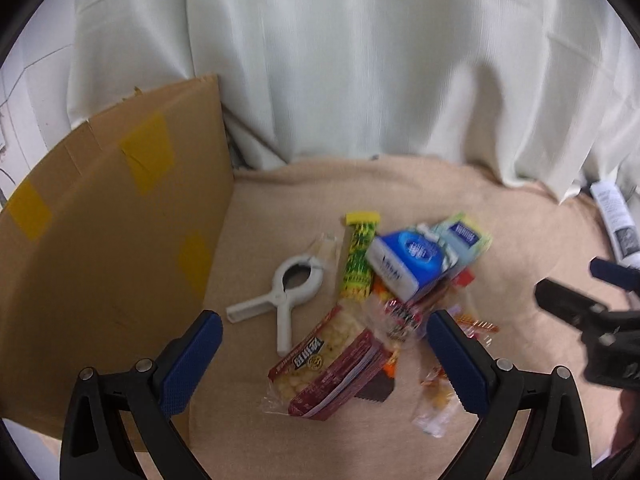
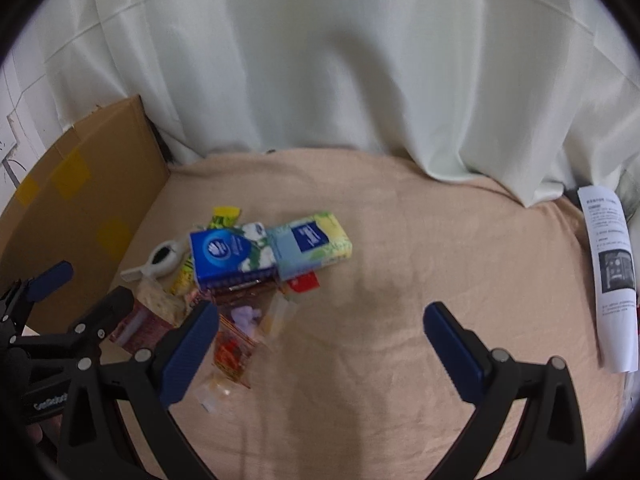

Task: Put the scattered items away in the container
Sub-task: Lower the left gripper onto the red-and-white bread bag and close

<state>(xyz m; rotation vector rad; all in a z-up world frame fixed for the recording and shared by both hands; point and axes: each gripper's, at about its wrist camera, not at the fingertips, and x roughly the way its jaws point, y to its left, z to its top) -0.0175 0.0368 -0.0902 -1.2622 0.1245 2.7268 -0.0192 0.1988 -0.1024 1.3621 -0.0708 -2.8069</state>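
Both the left gripper (image 1: 324,354) and right gripper (image 2: 320,344) were spread wide and empty, so picking up the red snack pack (image 1: 332,364) probably came next.

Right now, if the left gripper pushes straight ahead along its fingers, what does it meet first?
Most likely the maroon snack packet with the clear window, lying between the open left gripper fingers at the pile's near edge. Depth is uncertain in this blurred fisheye view.
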